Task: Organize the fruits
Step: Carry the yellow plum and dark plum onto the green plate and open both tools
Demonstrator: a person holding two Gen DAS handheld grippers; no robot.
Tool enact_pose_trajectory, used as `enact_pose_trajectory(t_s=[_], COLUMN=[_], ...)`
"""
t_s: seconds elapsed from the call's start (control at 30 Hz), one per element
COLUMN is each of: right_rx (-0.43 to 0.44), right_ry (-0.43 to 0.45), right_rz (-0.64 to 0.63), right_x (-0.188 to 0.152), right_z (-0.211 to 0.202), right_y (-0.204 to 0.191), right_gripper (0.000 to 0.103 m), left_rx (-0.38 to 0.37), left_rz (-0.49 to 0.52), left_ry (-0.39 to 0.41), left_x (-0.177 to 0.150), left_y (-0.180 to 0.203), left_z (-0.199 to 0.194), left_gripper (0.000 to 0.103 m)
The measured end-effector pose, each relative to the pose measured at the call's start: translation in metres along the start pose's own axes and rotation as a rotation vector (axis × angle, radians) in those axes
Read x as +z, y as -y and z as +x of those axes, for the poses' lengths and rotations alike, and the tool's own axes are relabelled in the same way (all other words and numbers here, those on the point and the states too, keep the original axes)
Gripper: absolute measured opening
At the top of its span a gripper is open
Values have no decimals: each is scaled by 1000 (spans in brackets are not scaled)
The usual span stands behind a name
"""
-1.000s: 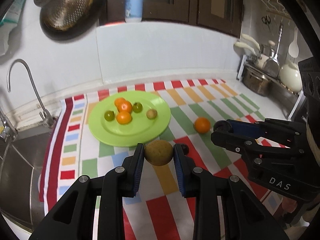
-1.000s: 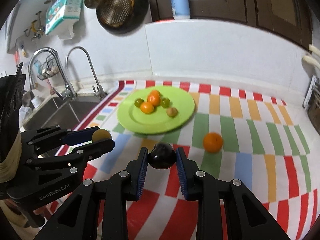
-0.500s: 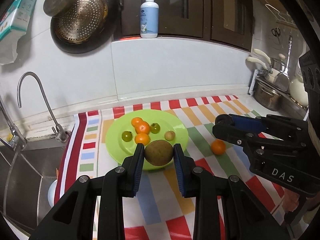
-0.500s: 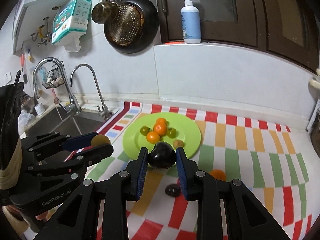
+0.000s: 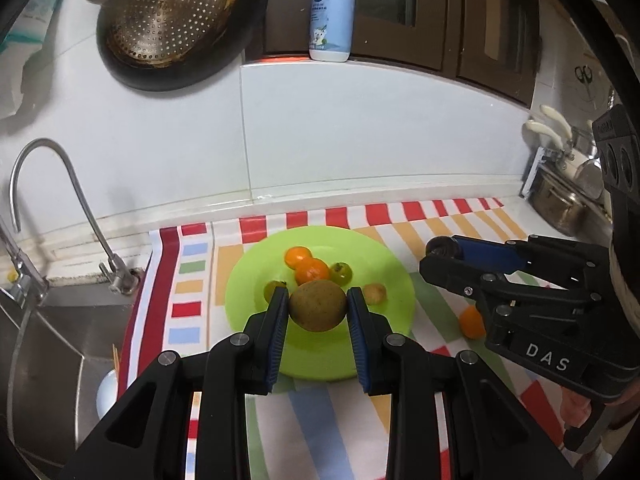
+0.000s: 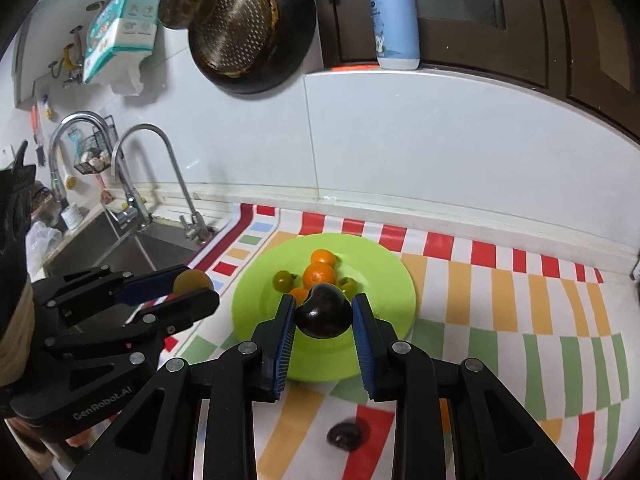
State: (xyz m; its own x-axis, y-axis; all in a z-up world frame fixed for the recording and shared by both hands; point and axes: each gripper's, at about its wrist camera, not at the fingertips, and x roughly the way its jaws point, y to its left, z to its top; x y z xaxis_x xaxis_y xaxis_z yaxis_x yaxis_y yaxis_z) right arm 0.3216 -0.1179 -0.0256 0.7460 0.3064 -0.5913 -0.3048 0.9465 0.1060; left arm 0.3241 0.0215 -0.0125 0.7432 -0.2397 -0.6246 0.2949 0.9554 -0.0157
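My left gripper (image 5: 318, 300) is shut on a round brown-green fruit (image 5: 318, 312), held in the air over the near side of the green plate (image 5: 248, 264). On the plate lie two oranges (image 5: 311, 271), small green fruits (image 5: 341, 273) and a small tan fruit (image 5: 375, 293). My right gripper (image 6: 325, 304) is shut on a dark purple fruit (image 6: 324, 316), also over the near part of the plate (image 6: 384, 276). Another orange (image 5: 471, 322) lies on the striped cloth (image 5: 460, 220), right of the plate. A small dark object (image 6: 345, 436) lies on the cloth below the right gripper.
A steel sink (image 5: 40, 340) with a curved tap (image 5: 60, 208) lies to the left of the cloth. A strainer pan (image 5: 168, 20) hangs on the wall and a bottle (image 5: 332, 12) stands on the ledge. Pots (image 5: 568, 208) crowd the far right corner.
Both grippers have risen a little and carried their fruits toward the plate, which now sits right behind each held fruit. The dark object on the cloth has come into view.
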Motion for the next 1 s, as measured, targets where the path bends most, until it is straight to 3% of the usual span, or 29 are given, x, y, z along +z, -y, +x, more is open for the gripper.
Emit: enact_pose_trajectory(t_s=[0.6, 1.0], right_rx=[-26, -37], right_ry=[-140, -222], right_rz=[43, 59], right_x=[18, 13], right_z=[88, 124], right_y=[23, 37], right_gripper=[30, 30], left_rx=[-22, -29], left_rz=[-52, -37], left_ry=[-160, -216], left_x=[19, 19], left_y=[-22, -24], left_z=[96, 129], left_gripper=[29, 29])
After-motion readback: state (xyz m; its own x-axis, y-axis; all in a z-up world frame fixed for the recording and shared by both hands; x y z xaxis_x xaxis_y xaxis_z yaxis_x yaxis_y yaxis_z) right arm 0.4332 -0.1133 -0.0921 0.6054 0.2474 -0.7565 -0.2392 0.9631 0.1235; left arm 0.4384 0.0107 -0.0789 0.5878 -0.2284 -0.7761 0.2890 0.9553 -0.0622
